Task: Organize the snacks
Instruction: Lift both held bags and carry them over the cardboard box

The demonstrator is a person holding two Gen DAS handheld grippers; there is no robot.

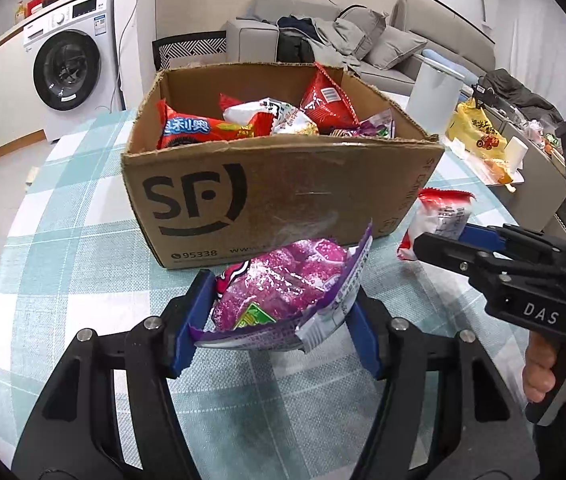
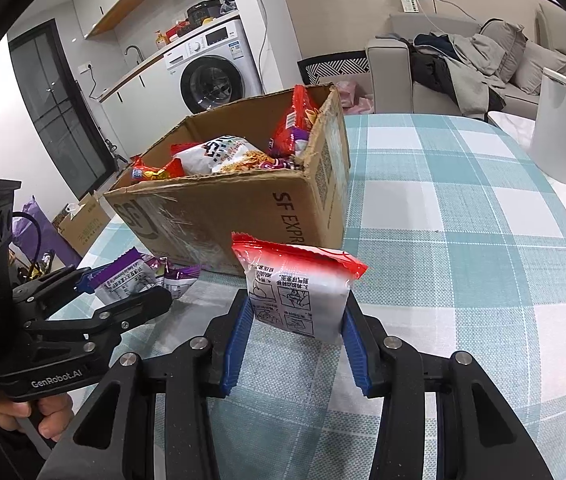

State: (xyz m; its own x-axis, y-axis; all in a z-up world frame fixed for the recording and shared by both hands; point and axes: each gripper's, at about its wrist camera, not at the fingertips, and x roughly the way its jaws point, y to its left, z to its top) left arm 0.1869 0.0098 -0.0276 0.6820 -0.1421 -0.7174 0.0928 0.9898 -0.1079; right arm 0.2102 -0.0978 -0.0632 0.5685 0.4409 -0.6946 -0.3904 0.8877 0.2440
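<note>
In the left wrist view my left gripper [image 1: 279,304] is shut on a purple candy bag [image 1: 283,280], its blue pads pressing both sides, just in front of the cardboard box [image 1: 283,196]. The box stands open on the table, with several snack packets [image 1: 243,124] inside. My right gripper [image 2: 297,308] is shut on a white packet with a red top [image 2: 299,292], held upright near the box's right corner [image 2: 303,208]. From the right wrist view, the left gripper [image 2: 123,284] with the purple bag [image 2: 123,276] shows at the left. The right gripper [image 1: 439,246] and its packet [image 1: 439,212] show at the right of the left wrist view.
The table wears a teal and white checked cloth [image 2: 443,240]. A white bin [image 2: 559,128] and a yellow bag [image 1: 475,132] stand at the far right edge. A sofa [image 1: 363,32] and a washing machine [image 1: 67,60] are beyond the table. A hand [image 1: 543,364] holds the right gripper's handle.
</note>
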